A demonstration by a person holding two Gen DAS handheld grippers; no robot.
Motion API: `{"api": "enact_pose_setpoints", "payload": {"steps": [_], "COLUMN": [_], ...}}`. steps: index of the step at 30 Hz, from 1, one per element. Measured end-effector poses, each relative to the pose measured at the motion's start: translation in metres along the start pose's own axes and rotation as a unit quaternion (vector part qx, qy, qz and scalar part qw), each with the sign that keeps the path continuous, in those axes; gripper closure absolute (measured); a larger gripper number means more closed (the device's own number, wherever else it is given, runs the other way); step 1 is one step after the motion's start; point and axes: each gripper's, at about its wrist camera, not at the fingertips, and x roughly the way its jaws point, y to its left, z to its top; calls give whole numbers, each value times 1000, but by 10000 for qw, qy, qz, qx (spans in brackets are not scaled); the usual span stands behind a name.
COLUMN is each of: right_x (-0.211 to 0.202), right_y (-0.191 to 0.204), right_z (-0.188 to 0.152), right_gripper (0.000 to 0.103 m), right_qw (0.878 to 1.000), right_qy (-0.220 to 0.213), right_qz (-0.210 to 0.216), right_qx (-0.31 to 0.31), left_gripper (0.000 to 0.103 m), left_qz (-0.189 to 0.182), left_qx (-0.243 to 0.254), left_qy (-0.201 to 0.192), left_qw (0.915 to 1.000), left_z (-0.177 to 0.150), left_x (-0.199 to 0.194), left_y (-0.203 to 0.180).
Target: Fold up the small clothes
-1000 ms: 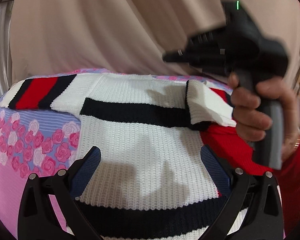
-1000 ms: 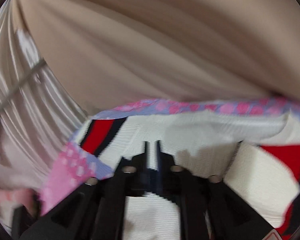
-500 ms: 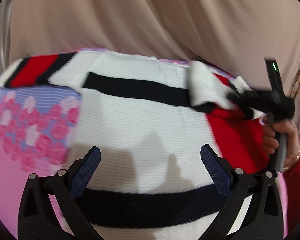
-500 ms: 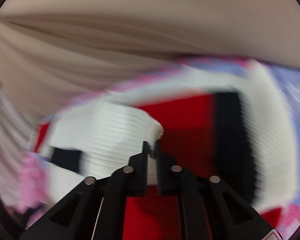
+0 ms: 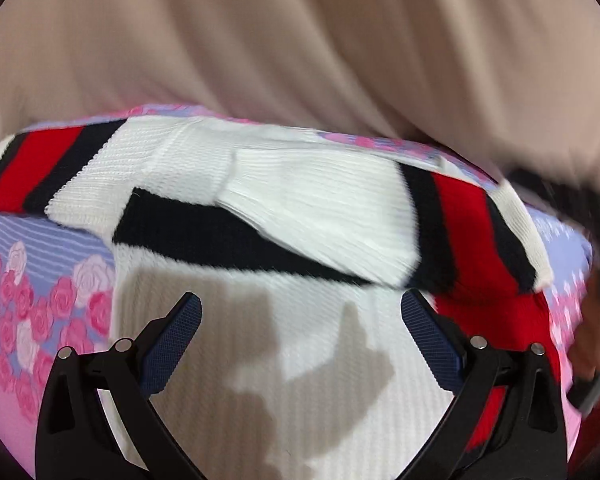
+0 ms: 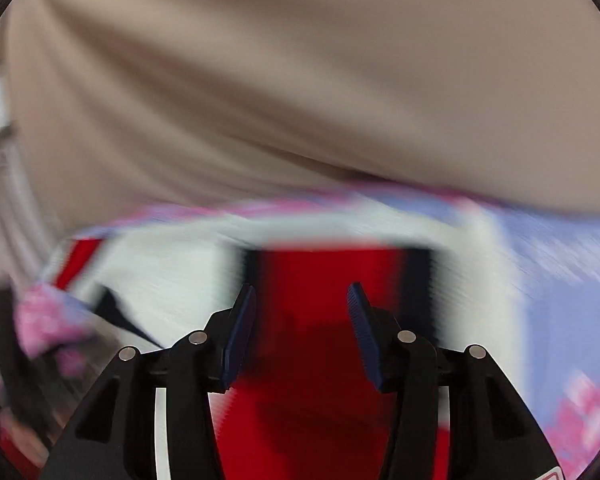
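Lying flat on a rose-print sheet, the sweater fills the left wrist view: a ribbed white knit with black bands and red blocks. Its right sleeve is folded inward across the chest, the red, black and white cuff end at the right edge. The other sleeve stretches out to the far left, not yet folded. The left gripper hovers over the white body with its jaws wide apart, holding nothing; its shadow falls on the knit. A beige curtain hangs behind.

From the right wrist view, heavily blurred, the right gripper sits just above a red panel of the sweater, jaws apart and nothing between the blue pads. The sheet shows to the right and the curtain above.

My guess is that the knit is soft, light and floppy, thick enough to hold a crease loosely but apt to sag and stretch if lifted by one point. The ribbed cuff or hem looks the firmest place to pinch; for the left sleeve I would take the cuff and carry it low across the chest, so the fold already made is not dragged open.
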Motion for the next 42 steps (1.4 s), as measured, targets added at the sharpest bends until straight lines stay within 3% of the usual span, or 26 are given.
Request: {"api": "enact_pose_setpoints", "payload": {"steps": [3, 7, 8, 9, 12, 13, 14, 15, 19, 20, 22, 23, 25, 29, 31, 33, 35, 36, 38, 40, 42], "right_x": [-4, 3, 8, 11, 22, 30, 36, 34, 2, 11, 41, 35, 30, -17, -24, -3, 40, 51, 52, 44, 41], "right_y": [-41, -39, -33, -31, -40, -49, -52, -47, -53, -59, -78, -81, -83, -74, -67, -54, -49, -51, -44, -32, -23], "right_z": [-32, -35, -34, -33, -28, -23, -20, -21, -11, -14, -29, -32, -32, -27, -17, -8, -13, -19, -29, -34, -41], "right_gripper": [55, 48, 47, 47, 47, 49, 66, 75, 82, 82, 82, 82, 83, 80, 80, 81, 83, 84, 83, 74, 54], "right_qw": [9994, 9980, 9971, 9965, 9979, 9973, 9974, 9976, 9979, 9975, 9946, 9958, 9945, 9934, 9936, 9962, 9962, 9945, 9955, 9957, 9970], "right_qy": [158, 265, 286, 265, 179, 293, 391, 370, -286, -131, 612, 427, 538, -212, -354, -101, 455, 635, 344, 105, -4], "right_qz": [-299, -474, -554, -625, -613, -669, -585, -535, -122, -231, -441, -354, -349, -456, -112, 29, -524, -664, -786, -865, -738], "right_qx": [64, -314, -442, -483, -135, 50, 156, 247, 567, 648, 715, 732, 829, 1035, 1068, 870, 535, 498, 392, 329, 242], "left_gripper": [6, 15, 27, 48, 80, 86, 92, 93, 95, 95, 95, 94, 94, 92, 92, 92, 90, 86, 78, 60, 49], "left_qz": [49, -177, -239, -307, -511, -539, -533, -496, -485, -456, -362, -320, -233, -37, -55, -156, -266, -368, -658, -719, -497], "left_qx": [-237, -711, -725, -723, -859, -874, -853, -806, -804, -765, -698, -668, -563, -316, -359, -524, -638, -732, -1051, -1393, -1563], "left_qy": [114, 246, 192, 171, 236, 255, 270, 270, 253, 189, 140, 166, 97, -84, -167, -181, -202, -192, -81, -198, -440], "left_qw": [9996, 9970, 9969, 9968, 9947, 9944, 9946, 9951, 9953, 9958, 9968, 9971, 9981, 9995, 9992, 9983, 9974, 9965, 9922, 9874, 9855], "left_z": [14, 26, 29, 32, 39, 40, 41, 43, 50, 50, 47, 44, 37, 29, 26, 28, 27, 26, 23, 20, 22], "left_x": [20, 35, 34, 33, 33, 33, 34, 35, 37, 35, 35, 39, 44, 40, 40, 42, 39, 37, 25, 1, -22], "left_y": [13, 22, 21, 21, 20, 21, 21, 22, 25, 25, 25, 24, 22, 14, 15, 18, 23, 28, 48, 83, 120]}}
